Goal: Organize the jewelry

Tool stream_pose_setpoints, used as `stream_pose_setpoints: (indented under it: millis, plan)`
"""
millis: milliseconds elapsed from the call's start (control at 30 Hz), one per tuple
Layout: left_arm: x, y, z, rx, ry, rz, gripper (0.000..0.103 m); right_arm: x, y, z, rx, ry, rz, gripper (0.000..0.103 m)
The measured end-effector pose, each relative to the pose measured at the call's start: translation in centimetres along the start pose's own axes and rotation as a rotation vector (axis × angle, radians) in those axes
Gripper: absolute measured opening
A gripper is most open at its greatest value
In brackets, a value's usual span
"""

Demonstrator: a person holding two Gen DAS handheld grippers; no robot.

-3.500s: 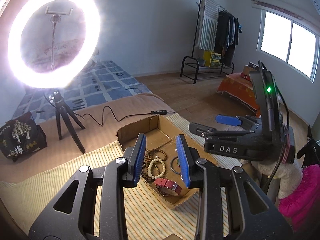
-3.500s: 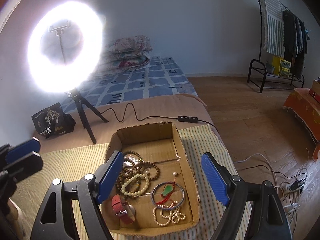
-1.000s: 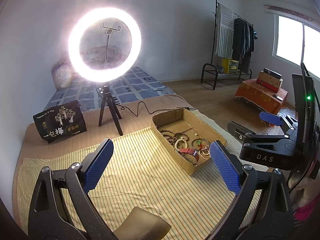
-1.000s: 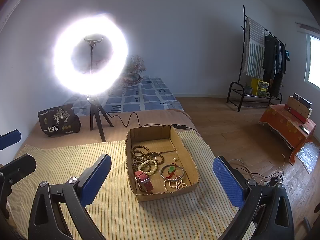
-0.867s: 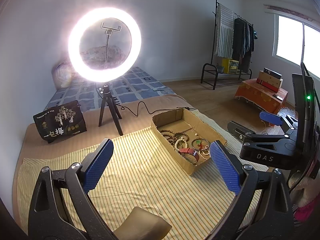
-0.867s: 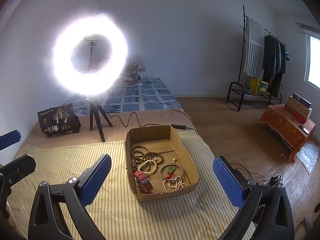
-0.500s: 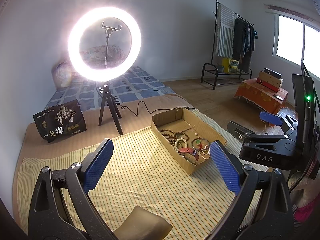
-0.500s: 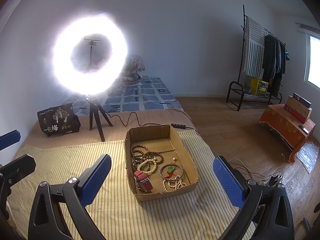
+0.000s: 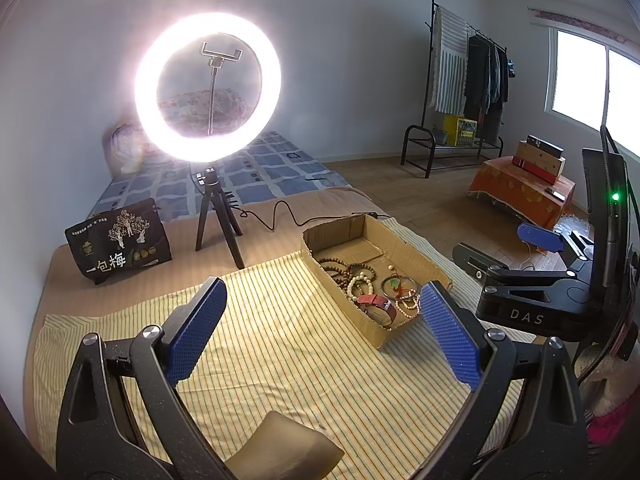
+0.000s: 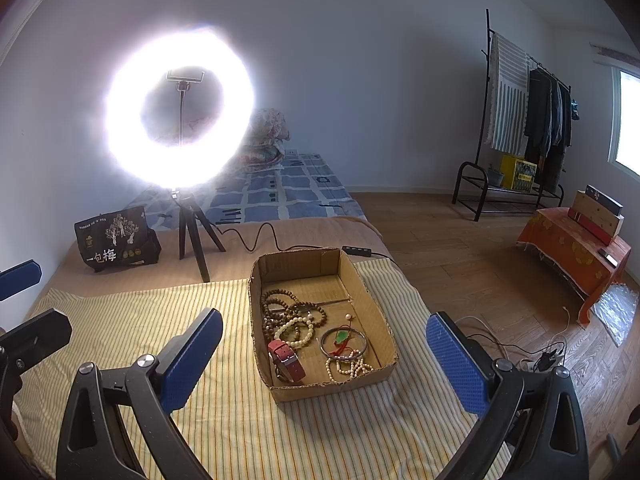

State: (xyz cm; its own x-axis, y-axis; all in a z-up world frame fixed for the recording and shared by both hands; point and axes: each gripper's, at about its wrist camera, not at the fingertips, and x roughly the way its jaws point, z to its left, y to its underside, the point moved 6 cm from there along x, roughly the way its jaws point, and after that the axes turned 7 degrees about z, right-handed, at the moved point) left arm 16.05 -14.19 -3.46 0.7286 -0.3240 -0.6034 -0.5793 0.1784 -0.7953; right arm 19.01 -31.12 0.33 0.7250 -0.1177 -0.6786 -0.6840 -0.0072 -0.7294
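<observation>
Where the striped cloth (image 10: 224,420) covers the bed, a shallow cardboard box (image 10: 372,316) sits on it, holding all the jewelry. Inside: dark wood bead strings (image 10: 280,304) toward the far-left part, a cream bead bracelet (image 10: 300,330) just in front of them, a red-strap watch (image 10: 285,358) at the near-left corner, a metal bangle (image 10: 344,344) with a green pendant (image 10: 342,336) on red cord inside it, and a pearl string (image 10: 350,368) by the near wall. A single small pearl piece (image 10: 349,317) lies just beyond the bangle.

Right tongs (image 10: 324,354) hover released, jaws wide apart, above the cloth on the near side of the box, gripping nothing. Left tongs (image 9: 320,316) likewise released and spread wide, nothing between them, above the cloth left of the box; box (image 9: 416,264) appears to their front-right. In the left view the right tongs (image 9: 516,248) show just right of the box.

Behind the box, a lit ring light (image 10: 178,106) stands on a small tripod (image 10: 192,232), cable (image 10: 256,240) trailing to an inline switch (image 10: 358,251). A black printed bag (image 10: 116,240) sits left of the tripod. Farther off: a blue patterned mattress (image 10: 280,196), clothes rack (image 10: 520,120), orange-covered low table (image 10: 568,248).
</observation>
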Motion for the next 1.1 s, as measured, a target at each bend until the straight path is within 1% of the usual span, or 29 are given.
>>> stream_pose_setpoints:
  millis: [367, 600, 733, 967, 1100]
  plan:
    - [-0.08, 0.42, -0.17, 0.002, -0.012, 0.003, 0.099, 0.10, 0.22, 0.05, 0.000, 0.001, 0.004, 0.103]
    - [-0.24, 0.68, -0.51, 0.019, -0.037, 0.015, 0.099, 0.25, 0.56, 0.04, 0.003, 0.002, 0.010, 0.103]
    - [-0.51, 0.64, -0.71, 0.027, -0.052, 0.013, 0.099, 0.37, 0.68, 0.12, -0.001, 0.002, 0.014, 0.103]
    - [-0.43, 0.01, -0.21, 0.011, -0.062, 0.019, 0.099, 0.51, 0.74, 0.15, -0.001, 0.004, 0.017, 0.103]
    - [-0.58, -0.19, 0.02, 0.007, -0.072, 0.009, 0.099, 0.63, 0.86, 0.07, 0.002, 0.004, 0.021, 0.103]
